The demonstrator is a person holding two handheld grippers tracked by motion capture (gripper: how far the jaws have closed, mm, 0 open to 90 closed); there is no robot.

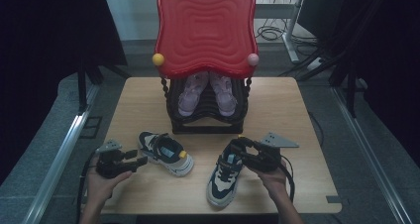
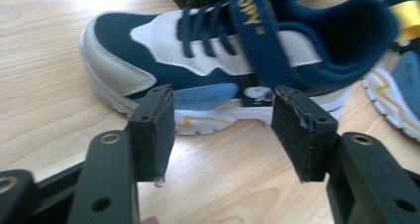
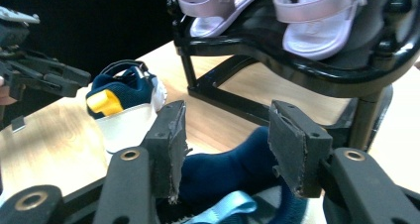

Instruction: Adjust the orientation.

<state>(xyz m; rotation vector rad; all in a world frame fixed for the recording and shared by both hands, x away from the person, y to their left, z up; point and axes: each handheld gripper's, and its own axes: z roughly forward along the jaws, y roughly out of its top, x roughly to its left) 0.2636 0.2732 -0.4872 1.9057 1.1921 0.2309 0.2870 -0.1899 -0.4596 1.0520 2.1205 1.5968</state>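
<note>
Right gripper (image 1: 246,153), jaws wide, straddles the heel collar of the nearer navy-and-white child's sneaker (image 1: 225,177), long axis toward the person; left gripper (image 1: 130,161), also wide, faces the other sneaker's (image 1: 166,152) side.

Two navy sneakers (image 1: 166,152) (image 1: 225,174) lie apart on table (image 1: 297,115).

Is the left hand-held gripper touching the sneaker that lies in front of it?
Apart. In the left gripper view the left hand-held gripper is open, and bare wood shows between its jaw tips and the sneaker's white sole. The high view agrees.

Tool (image 3: 225,149) agape over navy sneaker (image 3: 233,177)
</note>
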